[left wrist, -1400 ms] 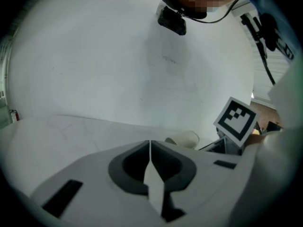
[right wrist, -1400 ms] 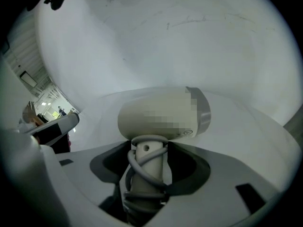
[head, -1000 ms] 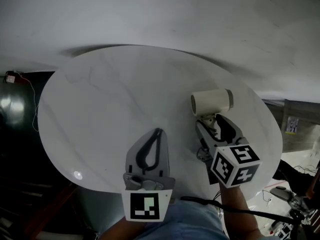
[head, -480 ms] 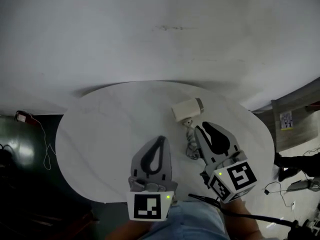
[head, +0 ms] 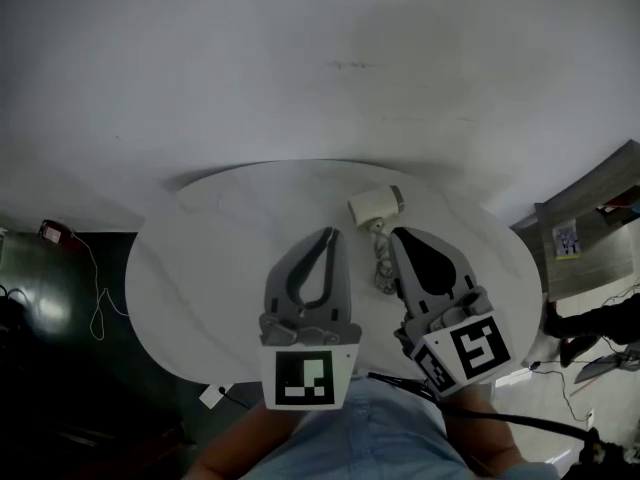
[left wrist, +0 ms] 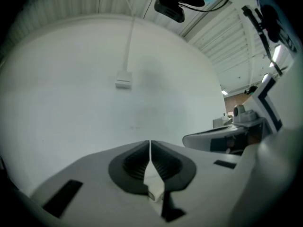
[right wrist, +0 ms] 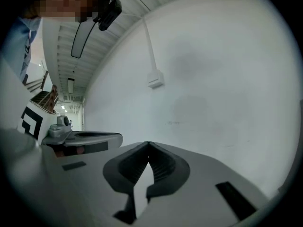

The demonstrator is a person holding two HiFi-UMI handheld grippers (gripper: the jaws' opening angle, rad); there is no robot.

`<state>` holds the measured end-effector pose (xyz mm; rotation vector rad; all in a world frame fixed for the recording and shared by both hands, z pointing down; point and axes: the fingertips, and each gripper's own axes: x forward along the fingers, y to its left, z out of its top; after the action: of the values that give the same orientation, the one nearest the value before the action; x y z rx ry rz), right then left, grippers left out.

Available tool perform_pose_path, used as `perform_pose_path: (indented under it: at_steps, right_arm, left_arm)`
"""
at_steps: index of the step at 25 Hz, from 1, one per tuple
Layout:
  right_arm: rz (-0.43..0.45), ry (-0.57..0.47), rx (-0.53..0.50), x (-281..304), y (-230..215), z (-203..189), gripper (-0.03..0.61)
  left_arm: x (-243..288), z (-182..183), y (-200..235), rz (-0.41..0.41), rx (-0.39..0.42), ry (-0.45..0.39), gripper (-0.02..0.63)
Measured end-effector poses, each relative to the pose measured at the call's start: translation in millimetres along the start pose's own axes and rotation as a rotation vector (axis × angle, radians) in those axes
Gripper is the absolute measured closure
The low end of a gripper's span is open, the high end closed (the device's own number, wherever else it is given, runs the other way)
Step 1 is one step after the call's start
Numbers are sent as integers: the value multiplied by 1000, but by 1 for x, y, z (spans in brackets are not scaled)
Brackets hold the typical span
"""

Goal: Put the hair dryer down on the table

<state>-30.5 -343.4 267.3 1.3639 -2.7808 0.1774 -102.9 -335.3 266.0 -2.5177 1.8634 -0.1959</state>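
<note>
Head view showed the cream, barrel-shaped hair dryer (head: 377, 204) lying on its side near the far edge of the round white marble table (head: 210, 258), its cord (head: 383, 268) bunched beside it. The left gripper (head: 328, 234) had its jaws pressed together on nothing. The right gripper (head: 393, 235) had just been closing, its tips meeting with nothing between them.

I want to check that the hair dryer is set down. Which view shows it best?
The head view: the hair dryer lies in full sight on the round table. The left and right gripper views face a white wall and show none of it.
</note>
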Motion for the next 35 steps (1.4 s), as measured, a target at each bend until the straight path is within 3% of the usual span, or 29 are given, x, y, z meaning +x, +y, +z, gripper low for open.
perform_pose_path:
  at_steps: [8, 15, 35]
  right_arm:
    - [-3, -45, -54, -12, 14, 17, 568]
    - [-34, -50, -78, -24, 8, 20, 568]
    - [-23, -71, -84, -32, 10, 23, 568]
  left_arm:
    - [-18, 20, -4, 0, 41, -68, 600]
    - [-23, 22, -18, -16, 30, -69, 600]
    - [-25, 24, -30, -25, 25, -70, 600]
